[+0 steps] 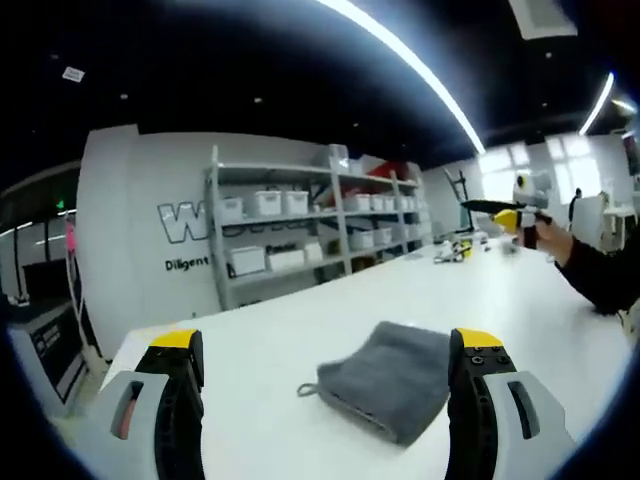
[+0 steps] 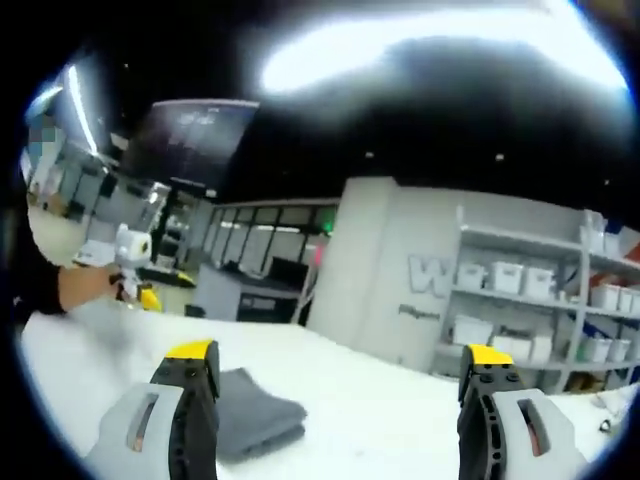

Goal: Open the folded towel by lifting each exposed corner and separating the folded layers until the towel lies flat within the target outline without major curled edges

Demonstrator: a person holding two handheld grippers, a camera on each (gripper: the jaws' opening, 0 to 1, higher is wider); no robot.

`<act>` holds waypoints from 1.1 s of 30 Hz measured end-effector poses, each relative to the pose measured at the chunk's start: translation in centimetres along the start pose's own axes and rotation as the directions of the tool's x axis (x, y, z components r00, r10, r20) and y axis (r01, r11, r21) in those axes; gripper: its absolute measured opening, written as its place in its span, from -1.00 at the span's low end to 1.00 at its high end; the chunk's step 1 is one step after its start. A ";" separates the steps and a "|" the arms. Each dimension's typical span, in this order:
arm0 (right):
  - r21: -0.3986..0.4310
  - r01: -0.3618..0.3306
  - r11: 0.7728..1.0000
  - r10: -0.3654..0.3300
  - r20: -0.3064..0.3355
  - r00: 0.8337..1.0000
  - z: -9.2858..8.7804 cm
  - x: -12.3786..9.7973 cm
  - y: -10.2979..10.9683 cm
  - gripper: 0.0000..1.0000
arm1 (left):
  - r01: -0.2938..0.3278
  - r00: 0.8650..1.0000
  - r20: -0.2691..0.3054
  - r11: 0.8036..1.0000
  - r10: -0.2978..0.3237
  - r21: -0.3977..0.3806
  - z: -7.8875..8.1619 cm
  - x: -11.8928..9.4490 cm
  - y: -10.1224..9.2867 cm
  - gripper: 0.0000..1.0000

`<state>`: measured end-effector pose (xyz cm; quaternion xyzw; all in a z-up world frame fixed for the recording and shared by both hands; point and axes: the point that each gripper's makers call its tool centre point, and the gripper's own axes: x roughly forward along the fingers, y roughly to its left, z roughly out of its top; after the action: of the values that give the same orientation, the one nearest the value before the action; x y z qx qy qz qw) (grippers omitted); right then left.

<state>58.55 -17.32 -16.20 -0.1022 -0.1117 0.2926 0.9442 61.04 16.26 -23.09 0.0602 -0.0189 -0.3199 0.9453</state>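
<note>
Folded grey towel lies on the white counter, still a compact stack of layers. In the left gripper view it sits just ahead of the left gripper, between the jaws but biased toward the right jaw, whose tip covers the towel's right edge. Left gripper jaws spread wide, nothing held, not touching the cloth as far as I can tell.

In the right gripper view the towel is low and left, partly hidden behind the left jaw of the right gripper; that gripper is also wide apart and empty, aimed past the towel toward the shelving.

Left gripper looks the nearer and better lined up. Towel's long axis runs diagonally in the left view, from near-left to far-right. A small hanging loop sticks out at the near-left corner, pointing left; stacked layer edges show along the near side. Judgement: that near-left corner is the exposed one to lift first.
</note>
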 end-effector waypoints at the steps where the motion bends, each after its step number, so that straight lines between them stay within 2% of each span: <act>1: 0.008 -0.001 1.000 0.001 0.008 1.000 0.2 -0.1 -0.2 1.00 | 0.000 1.000 0.004 1.000 0.000 -0.005 0.0 0.0 0.0 0.99; 4: 0.040 0.006 0.999 -0.008 0.033 0.999 0.4 -0.1 -0.8 1.00 | 0.002 1.000 0.003 1.000 -0.002 -0.008 -0.2 0.3 -0.1 0.99; 9: 0.055 0.000 0.998 -0.002 0.034 0.999 -0.4 0.4 -0.6 1.00 | -0.019 1.000 -0.008 1.000 0.019 0.015 -1.3 1.2 -0.2 0.99; 14: 0.066 -0.009 0.998 0.008 0.019 1.000 -1.6 1.0 -0.2 1.00 | -0.004 1.000 -0.026 1.000 0.004 0.012 -2.3 1.6 -0.9 0.99; 16: 0.075 -0.015 0.997 0.015 0.003 1.000 -2.6 1.5 0.0 1.00 | 0.003 1.000 -0.028 1.000 -0.003 0.009 -2.5 1.8 -1.1 0.99; 20: 0.080 -0.034 0.996 0.036 -0.018 0.999 -3.9 2.2 0.8 1.00 | 0.021 0.999 -0.046 1.000 -0.020 0.016 -3.5 2.3 -1.8 0.99; 25: 0.072 -0.062 0.995 0.063 -0.007 0.998 -4.4 2.8 2.2 0.99 | 0.055 0.996 -0.072 0.998 -0.056 -0.019 -5.0 3.0 -2.5 0.99; 28: 0.069 -0.080 0.994 0.082 -0.022 0.996 -5.1 3.2 3.0 0.99 | 0.063 0.992 -0.108 0.998 -0.065 -0.021 -6.2 3.3 -2.7 0.99; 33: 0.090 -0.111 0.990 0.115 -0.035 0.993 -6.6 3.7 4.1 0.99 | 0.092 0.988 -0.119 0.994 -0.098 -0.059 -7.0 3.5 -3.2 0.99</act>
<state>61.13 -12.78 -23.02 -0.0727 -0.0741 0.3481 0.9317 62.41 12.30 -30.46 0.0552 0.0505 -0.3608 0.9297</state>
